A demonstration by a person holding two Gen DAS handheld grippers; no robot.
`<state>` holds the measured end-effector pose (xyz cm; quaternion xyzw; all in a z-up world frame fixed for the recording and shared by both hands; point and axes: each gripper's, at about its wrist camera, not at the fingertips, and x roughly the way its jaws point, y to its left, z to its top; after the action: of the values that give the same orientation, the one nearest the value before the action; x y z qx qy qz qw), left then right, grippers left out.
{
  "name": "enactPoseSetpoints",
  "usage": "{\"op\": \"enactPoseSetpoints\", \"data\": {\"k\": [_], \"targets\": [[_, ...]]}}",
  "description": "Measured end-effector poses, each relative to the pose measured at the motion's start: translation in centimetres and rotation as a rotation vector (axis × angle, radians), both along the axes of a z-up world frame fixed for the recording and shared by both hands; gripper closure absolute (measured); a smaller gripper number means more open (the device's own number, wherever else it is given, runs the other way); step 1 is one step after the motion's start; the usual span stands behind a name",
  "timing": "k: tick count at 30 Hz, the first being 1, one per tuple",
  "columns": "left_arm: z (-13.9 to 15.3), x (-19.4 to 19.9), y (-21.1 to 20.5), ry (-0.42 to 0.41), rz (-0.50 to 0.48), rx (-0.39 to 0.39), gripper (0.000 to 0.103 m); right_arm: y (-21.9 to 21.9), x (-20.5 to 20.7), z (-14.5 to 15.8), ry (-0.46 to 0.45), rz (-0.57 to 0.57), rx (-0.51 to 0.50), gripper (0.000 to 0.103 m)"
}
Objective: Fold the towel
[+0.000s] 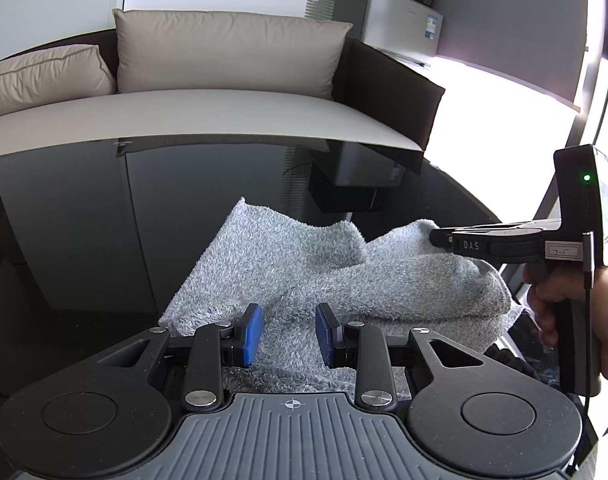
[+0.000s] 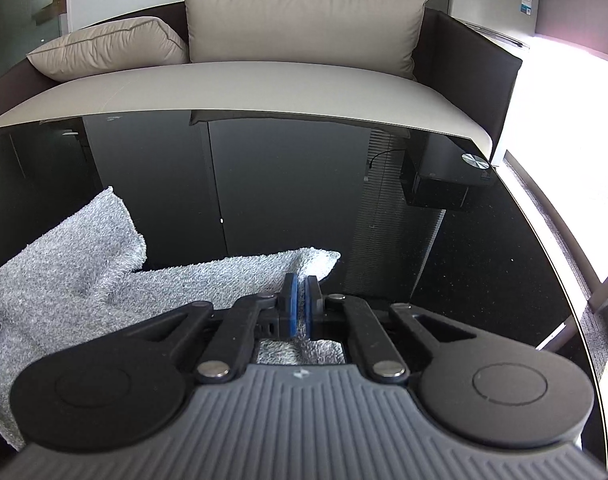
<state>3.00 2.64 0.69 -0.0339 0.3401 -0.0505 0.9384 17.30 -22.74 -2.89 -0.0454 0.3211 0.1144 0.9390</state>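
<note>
My right tongs (image 2: 302,294) pinching grey towel (image 1: 304,264) edge, left tongs (image 1: 289,334) spread wide over it, black bench (image 2: 288,184) underneath.

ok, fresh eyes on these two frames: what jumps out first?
The rumpled grey towel on the glossy black table, mid-fold. The right tool is shut on the towel's edge and lifts it, while the left tool hangs open over the near part of the cloth. Behind the table, a sofa with beige cushions fills the background.
</note>
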Motion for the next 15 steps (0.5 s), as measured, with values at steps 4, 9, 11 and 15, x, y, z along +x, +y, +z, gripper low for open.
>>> {"op": "enactPoseSetpoints", "data": {"k": [4, 9, 11, 15], "targets": [[-0.5, 0.1, 0.0, 0.029, -0.003, 0.015, 0.076, -1.9, 0.1, 0.4, -0.013, -0.079, 0.018, 0.1], [-0.8, -0.1, 0.0, 0.036, -0.011, 0.028, 0.076, -3.8, -0.1, 1.1, -0.052, -0.13, 0.035, 0.1], [-0.9, -0.2, 0.0, 0.04, -0.011, 0.03, 0.076, -4.4, 0.0, 1.1, -0.065, -0.141, 0.042, 0.1], [-1.0, -0.4, 0.2, 0.042, -0.013, 0.026, 0.076, -5.0, 0.6, 0.8, -0.096, -0.131, 0.041, 0.1]]}}
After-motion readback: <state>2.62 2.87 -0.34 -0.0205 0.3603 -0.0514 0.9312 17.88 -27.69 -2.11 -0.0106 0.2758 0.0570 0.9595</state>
